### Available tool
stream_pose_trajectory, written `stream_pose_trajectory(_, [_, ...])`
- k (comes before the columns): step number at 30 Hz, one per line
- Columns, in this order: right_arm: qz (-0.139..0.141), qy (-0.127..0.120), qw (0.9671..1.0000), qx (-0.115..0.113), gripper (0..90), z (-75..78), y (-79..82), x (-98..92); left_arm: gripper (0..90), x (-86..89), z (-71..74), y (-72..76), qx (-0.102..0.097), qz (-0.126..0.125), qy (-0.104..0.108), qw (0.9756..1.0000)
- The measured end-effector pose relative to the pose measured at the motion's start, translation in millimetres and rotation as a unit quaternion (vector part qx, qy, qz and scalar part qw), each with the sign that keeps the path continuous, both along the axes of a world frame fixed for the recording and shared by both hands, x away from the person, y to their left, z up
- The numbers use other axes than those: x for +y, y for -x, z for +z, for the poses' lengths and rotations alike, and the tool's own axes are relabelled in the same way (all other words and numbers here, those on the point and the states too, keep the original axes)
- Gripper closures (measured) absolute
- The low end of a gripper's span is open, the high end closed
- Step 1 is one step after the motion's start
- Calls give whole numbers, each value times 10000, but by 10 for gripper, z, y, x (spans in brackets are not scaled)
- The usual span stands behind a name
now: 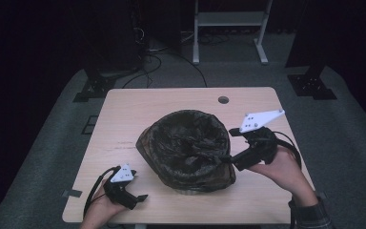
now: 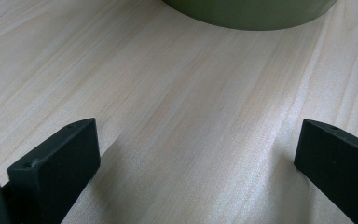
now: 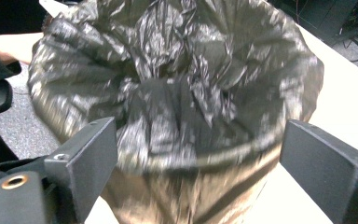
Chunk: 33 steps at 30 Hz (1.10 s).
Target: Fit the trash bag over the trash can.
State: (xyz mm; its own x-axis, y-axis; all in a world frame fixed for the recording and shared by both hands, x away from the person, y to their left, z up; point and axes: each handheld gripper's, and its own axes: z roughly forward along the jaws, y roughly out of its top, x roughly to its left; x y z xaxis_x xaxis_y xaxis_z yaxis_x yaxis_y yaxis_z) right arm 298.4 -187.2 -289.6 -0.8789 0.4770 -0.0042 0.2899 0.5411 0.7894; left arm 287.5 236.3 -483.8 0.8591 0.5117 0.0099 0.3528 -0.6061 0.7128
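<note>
Right tool (image 1: 226,158): held in the person's right hand (image 1: 279,167) near the right edge of the desk (image 1: 171,102), jaws pointing left toward the rim of the bin; in the right gripper view its jaws stand spread wide, one either side of the bin's near rim, with nothing pinched between them; whether they touch the liner cannot be told. Grey three-cornered plate (image 1: 259,119) on top of this tool, a cable trailing back over the wrist. Left tool (image 1: 140,198): held in the person's left hand (image 1: 100,212) at the near left corner of the desk, jaws spread apart and empty in the left gripper view, hanging close over bare wood; apart from the bin. Smaller grey plate (image 1: 123,174) on its top, a black cable looping toward the near edge. Bin (image 1: 186,148): round, upright, at the middle of the desk, a little nearer the front edge than the back; its olive-green base (image 2: 247,14) shows at the top of the left gripper view. Bag (image 3: 182,70): dark, glossy, crumpled plastic, lining the bin and folded out over its rim and down the outer wall; slightly blurred in the right gripper view. Desk: pale wood, with a round cable hole (image 1: 223,99) near the back edge. Beyond: grey carpet (image 1: 52,143), a white frame (image 1: 228,21), black stand feet.
</note>
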Motion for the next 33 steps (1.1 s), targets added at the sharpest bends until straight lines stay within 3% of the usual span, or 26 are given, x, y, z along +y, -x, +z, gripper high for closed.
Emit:
stream_pose_trajectory(9, [13,-220,9997,51,103,-247,171,-248,0,1,1,0,5,-2,-6,10000])
stream_pose_trajectory(17, [57,-482,9985,242,103,-637,242,-353,0,1,2,0,7,-2,-8,10000])
stream_pose_trajectory(25, [2,-513,9978,414,103,-989,291,-394,0,0,1,0,3,0,-3,10000])
stream_pose_trajectory(33, [-191,-360,9972,621,103,-1347,344,-461,0,0,1,0,1,0,-4,10000])
